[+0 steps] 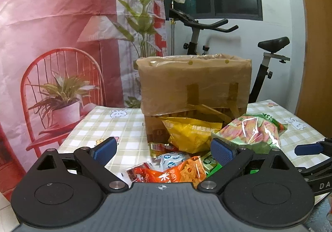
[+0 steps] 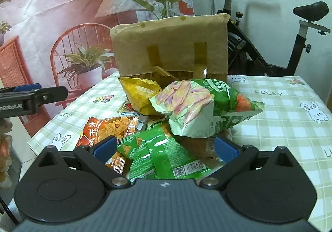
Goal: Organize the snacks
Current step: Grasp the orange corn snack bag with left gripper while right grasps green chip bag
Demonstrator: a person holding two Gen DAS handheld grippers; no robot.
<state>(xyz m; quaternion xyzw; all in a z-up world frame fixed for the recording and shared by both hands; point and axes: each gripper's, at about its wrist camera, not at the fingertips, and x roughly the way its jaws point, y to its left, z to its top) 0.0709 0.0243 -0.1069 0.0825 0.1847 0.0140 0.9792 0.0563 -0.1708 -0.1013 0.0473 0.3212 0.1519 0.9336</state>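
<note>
Snack bags sit in a pile on the checked worktop (image 2: 280, 111), just in front of the brown box (image 2: 170, 45). Both the left tool (image 1: 164, 149) and right tool (image 2: 165, 149) are wide and hold nothing. A green bag (image 2: 164, 155) lies between the right tool's fingers, maybe not touching them.

Each gripper, left (image 1: 164, 146) and right (image 2: 165, 147), has a ribbed grey body, black linkages, silver pivot screws and 2 blue-padded fingers (image 2: 104, 147).

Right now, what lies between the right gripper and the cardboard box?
In the right wrist view, snack bags fill that stretch: a green chip bag, a large green-and-white bag and a yellow bag against the cardboard box.
</note>
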